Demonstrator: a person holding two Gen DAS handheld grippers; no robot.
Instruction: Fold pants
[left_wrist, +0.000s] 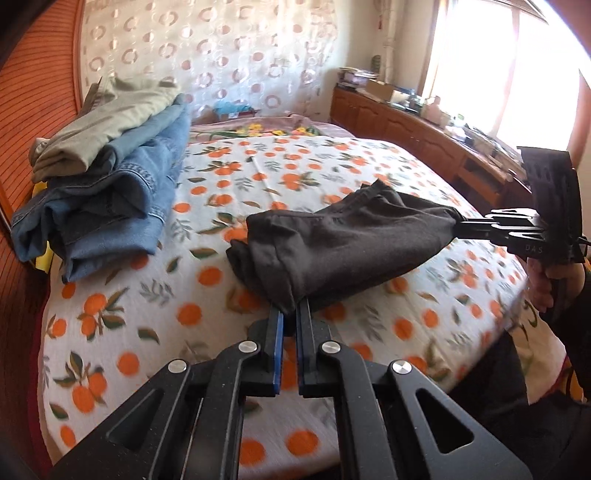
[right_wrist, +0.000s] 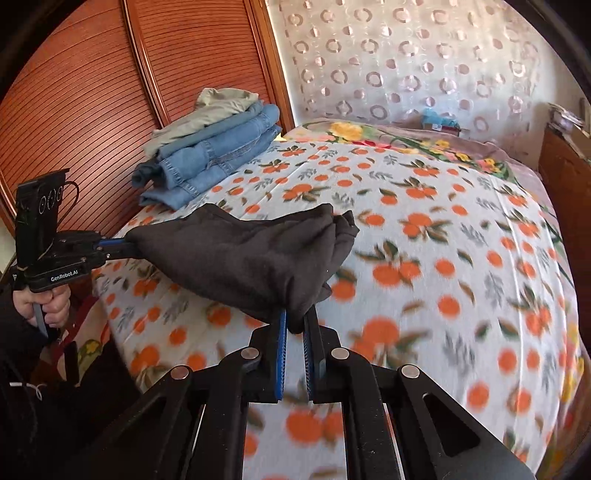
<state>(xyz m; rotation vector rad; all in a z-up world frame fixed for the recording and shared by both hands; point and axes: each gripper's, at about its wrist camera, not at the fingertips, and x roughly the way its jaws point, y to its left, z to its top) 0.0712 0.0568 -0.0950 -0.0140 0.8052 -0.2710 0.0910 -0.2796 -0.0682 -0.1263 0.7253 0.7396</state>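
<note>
I have the left hand-held gripper (left_wrist: 290, 314) clamped on one corner of the dark pants (left_wrist: 332, 247), its blue-lined jaws drawn together on the cloth right at their tips. The right hand-held gripper (right_wrist: 297, 325) is clamped the same way on the opposite end of the pants (right_wrist: 251, 254). Between the two, the folded bundle hangs stretched like a short hammock just above the bed (left_wrist: 221, 177), with its far edge sagging toward the orange-print blanket (right_wrist: 424, 236).

From the left hand-held gripper, the right one (left_wrist: 465, 223) sits off to its right, pointing across, with a hand (left_wrist: 557, 277) wrapped round its grip. From the right hand-held gripper, the left one (right_wrist: 118, 245) sits off to its left, also held by a hand (right_wrist: 48, 306).

Ahead and to the left of both, a stack of folded clothes (left_wrist: 107, 184) lies on the bed against the wooden wardrobe (right_wrist: 110, 74): blue jeans (right_wrist: 214, 162) under an olive garment (left_wrist: 103, 122).
</note>
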